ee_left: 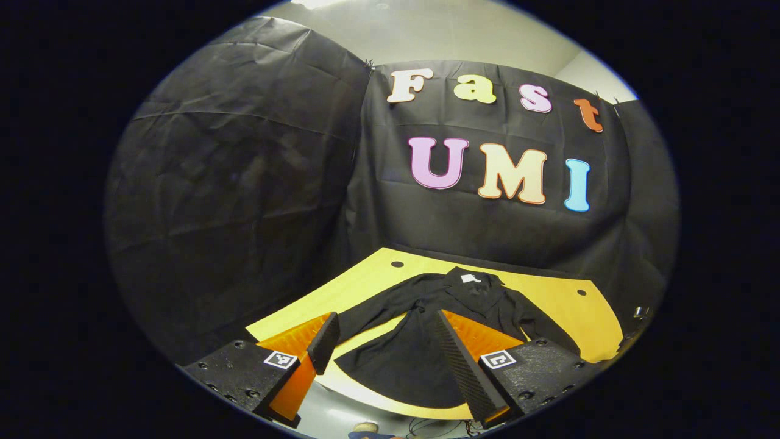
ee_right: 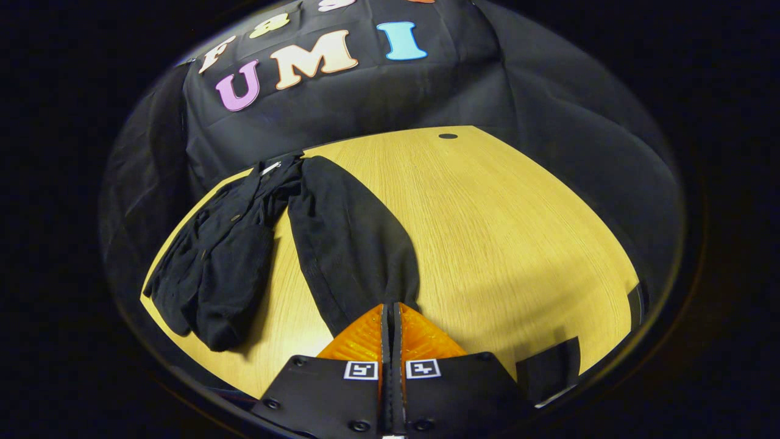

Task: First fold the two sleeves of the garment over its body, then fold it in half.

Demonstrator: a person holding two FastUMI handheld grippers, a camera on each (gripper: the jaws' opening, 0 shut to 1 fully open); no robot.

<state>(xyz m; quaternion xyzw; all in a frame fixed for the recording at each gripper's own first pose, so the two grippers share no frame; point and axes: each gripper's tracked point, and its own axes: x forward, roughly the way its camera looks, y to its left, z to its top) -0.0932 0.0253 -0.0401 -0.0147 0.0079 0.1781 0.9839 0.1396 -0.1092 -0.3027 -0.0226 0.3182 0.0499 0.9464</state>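
Black cloth of the garment [ee_left: 426,329] is spread on the pale wooden counter [ee_left: 567,305], its collar turned toward the booth wall and its hem toward the near edge. In the left gripper view the left claw [ee_left: 387,353] is held above the counter's near edge with its fingers spread wide and nothing between them, the lower body of the garment lying beyond the gap; it seems to be kept clear and ready rather than engaged. In the right gripper view the right claw [ee_right: 390,320] is pressed together, and the end of a sleeve [ee_right: 350,244] is pinched between its fingers. That sleeve is stretched out straight from the collar toward the claw, lying apart from the body [ee_right: 219,262], with a wedge of bare counter between the two. The cuff end appears to be gripped because control of the whole sleeve is given from there: once it is lifted, the length can be swung across in one sweep. Bunching is seen in the body nearer the wall side, so some smoothing may be wanted. By the look of it the first sleeve fold is only begun; the half fold is not yet reached.
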